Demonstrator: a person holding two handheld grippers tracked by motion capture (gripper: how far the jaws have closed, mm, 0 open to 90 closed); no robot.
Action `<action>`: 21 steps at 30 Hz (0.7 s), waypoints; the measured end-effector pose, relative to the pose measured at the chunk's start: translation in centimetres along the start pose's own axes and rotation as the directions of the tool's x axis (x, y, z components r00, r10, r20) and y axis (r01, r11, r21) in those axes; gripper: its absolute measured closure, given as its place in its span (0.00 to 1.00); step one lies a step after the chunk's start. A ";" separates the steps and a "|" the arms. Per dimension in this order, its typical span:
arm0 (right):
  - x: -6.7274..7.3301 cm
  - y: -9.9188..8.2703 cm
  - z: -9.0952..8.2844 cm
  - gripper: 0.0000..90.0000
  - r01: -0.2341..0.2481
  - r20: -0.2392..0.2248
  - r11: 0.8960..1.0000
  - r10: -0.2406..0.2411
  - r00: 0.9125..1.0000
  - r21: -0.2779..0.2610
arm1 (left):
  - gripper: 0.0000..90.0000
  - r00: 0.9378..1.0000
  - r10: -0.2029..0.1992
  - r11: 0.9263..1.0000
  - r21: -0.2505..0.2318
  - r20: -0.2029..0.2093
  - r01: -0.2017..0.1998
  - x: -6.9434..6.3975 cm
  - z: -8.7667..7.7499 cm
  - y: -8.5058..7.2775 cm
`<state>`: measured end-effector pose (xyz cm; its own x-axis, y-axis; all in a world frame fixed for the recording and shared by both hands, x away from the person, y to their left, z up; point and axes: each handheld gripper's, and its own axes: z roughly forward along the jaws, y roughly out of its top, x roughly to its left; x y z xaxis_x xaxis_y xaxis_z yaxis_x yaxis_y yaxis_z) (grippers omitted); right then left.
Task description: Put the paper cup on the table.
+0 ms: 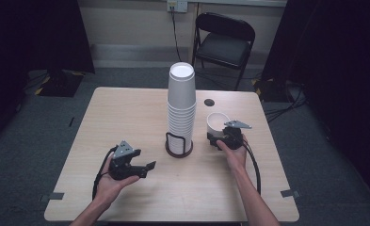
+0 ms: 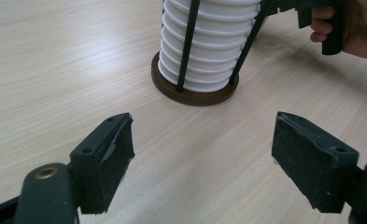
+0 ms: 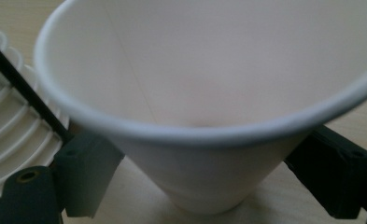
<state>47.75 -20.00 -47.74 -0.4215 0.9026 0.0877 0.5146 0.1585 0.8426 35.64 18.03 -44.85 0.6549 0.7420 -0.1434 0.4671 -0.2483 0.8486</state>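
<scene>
A tall stack of upturned white paper cups [image 1: 181, 108] [image 2: 209, 46] stands in a black wire holder with a round brown base [image 1: 179, 150] [image 2: 195, 95] at mid-table. Just right of it a single white cup [image 1: 218, 121] [image 3: 209, 93] stands mouth up. My right gripper [image 1: 216, 139] [image 3: 204, 172] reaches in from the near side, and its pads press on both sides of the cup's narrow lower part. The stack's ribbed rims [image 3: 13, 126] lie at the left of the right gripper view. My left gripper [image 1: 147, 168] [image 2: 202, 154] rests open near the front left, pointed at the holder, with nothing between its jaws.
The wooden table [image 1: 126, 113] has a small dark hole [image 1: 209, 102] behind the single cup. A black folding chair [image 1: 225, 40] stands beyond the far edge. Dark curtains hang on both sides. The right hand and its gripper handle [image 2: 330, 28] sit at the top right of the left gripper view.
</scene>
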 end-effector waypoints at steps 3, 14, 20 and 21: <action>0.2 -0.2 -0.6 0.15 0.007 -0.001 1.000 -0.007 1.000 -0.004 | 0.23 1.000 0.000 1.000 -0.001 -0.003 0.000 0.0 0.0 0.0; 0.0 -0.2 -3.3 0.16 -0.023 -0.026 1.000 0.023 0.999 -0.018 | 0.23 1.000 -0.008 1.000 -0.006 -0.016 0.008 0.2 -0.2 -0.1; 0.2 -0.2 -4.9 0.15 -0.012 -0.031 0.999 0.011 0.999 -0.036 | 0.23 1.000 -0.014 1.000 -0.008 -0.027 0.013 0.2 -0.3 -0.1; 0.3 -0.2 -5.1 0.15 -0.009 -0.033 0.999 0.007 0.999 -0.040 | 0.23 0.999 -0.011 1.000 -0.007 -0.031 0.010 0.3 -0.3 -0.1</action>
<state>43.69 -21.86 -45.20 -0.4423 0.8899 0.1115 0.4880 0.1345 0.8624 35.59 18.43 -44.81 0.6312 0.7635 -0.1365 0.4694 -0.2359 0.8509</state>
